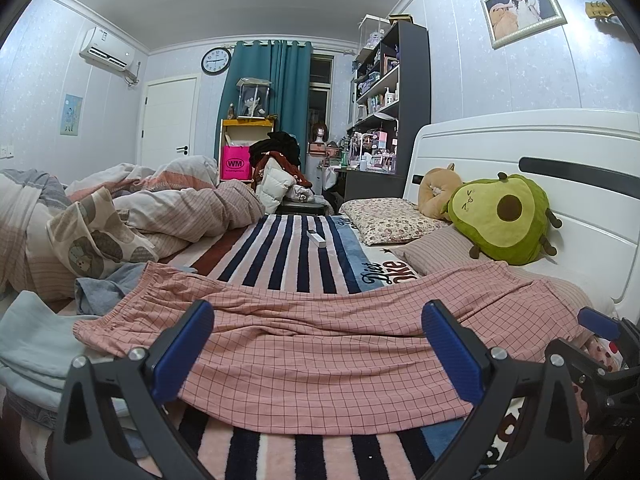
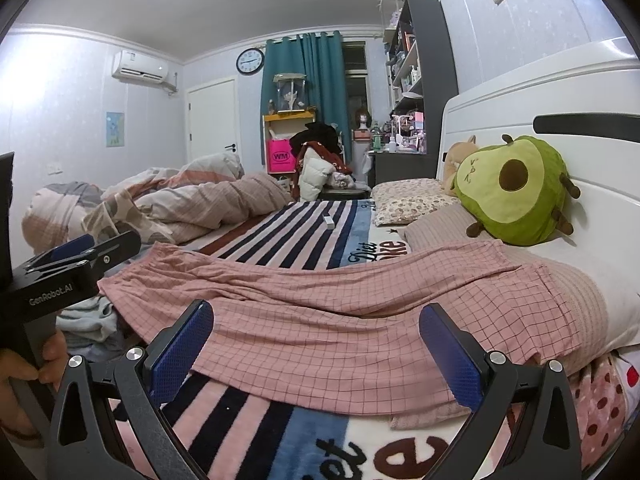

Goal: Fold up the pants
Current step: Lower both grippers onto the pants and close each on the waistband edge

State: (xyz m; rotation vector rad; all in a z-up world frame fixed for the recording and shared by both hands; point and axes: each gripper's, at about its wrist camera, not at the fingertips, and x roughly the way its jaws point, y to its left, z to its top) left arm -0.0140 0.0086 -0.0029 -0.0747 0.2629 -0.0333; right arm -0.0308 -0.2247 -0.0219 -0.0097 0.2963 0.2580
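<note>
Left wrist view: we see the bed (image 1: 304, 248), covered by a striped blanket (image 1: 280, 256), with pink checked pants (image 1: 320, 344) spread flat across it, waistband to the left and leg ends reaching a pillow (image 1: 448, 252) at the right. A rumpled duvet (image 1: 132, 208) lies well behind the pants; an avocado plush (image 1: 500, 216) leans on the headboard. Blue clothes (image 1: 36, 340) lie just beside the waistband. Our left gripper (image 1: 320, 344) hangs over the near edge of the pants with its jaws wide apart, holding nothing. The right gripper (image 2: 320, 344) is likewise spread and empty, nearer the leg ends. A small white remote (image 1: 317, 238) lies on the blanket beyond.

We judge that no fold has begun. Risks: a pinch may also catch the blanket pile beneath; a grasp at the waistband may snag the blue clothes; uneven lifts would skew the fold.
</note>
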